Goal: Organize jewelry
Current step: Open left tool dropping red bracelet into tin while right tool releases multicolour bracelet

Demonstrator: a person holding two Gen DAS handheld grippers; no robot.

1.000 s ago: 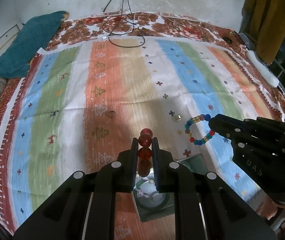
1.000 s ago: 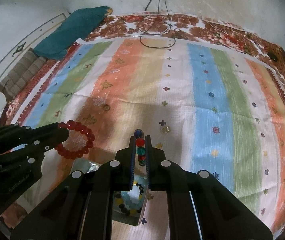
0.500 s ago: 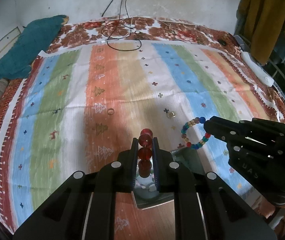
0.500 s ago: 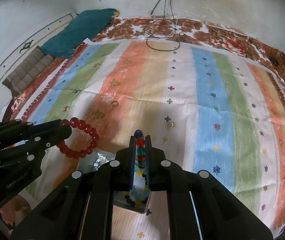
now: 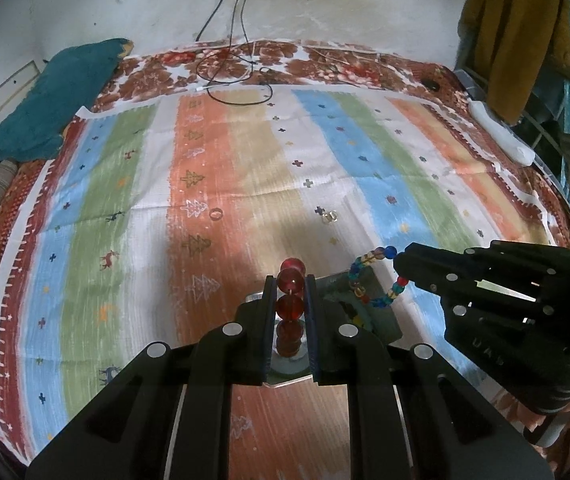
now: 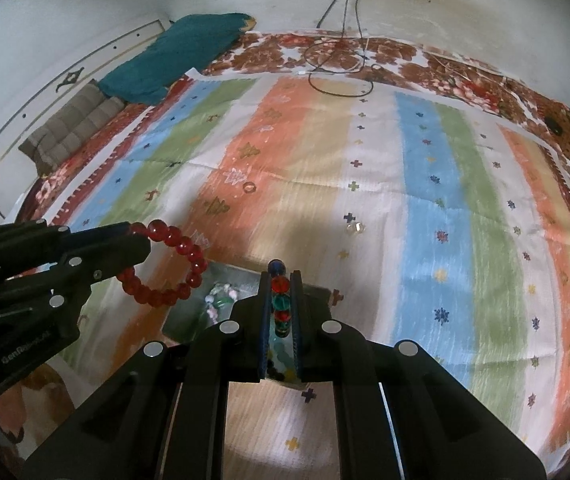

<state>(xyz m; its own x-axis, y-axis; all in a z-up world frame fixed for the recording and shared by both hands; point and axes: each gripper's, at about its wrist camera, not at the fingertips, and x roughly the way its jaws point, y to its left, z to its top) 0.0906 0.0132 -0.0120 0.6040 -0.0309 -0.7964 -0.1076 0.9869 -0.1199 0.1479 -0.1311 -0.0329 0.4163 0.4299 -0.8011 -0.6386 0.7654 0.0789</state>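
Two grippers, one bracelet each — left gripper clamps the red bead bracelet; right gripper clamps the multicoloured bead bracelet. On the striped cloth lie one ring and one pale trinket.

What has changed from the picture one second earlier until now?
Both grippers drew back toward the clear box, carrying their bracelets. Nothing was taken or let go: the left gripper stays shut on the red bracelet, the right gripper on the colourful bracelet. The ring lies unmoved.
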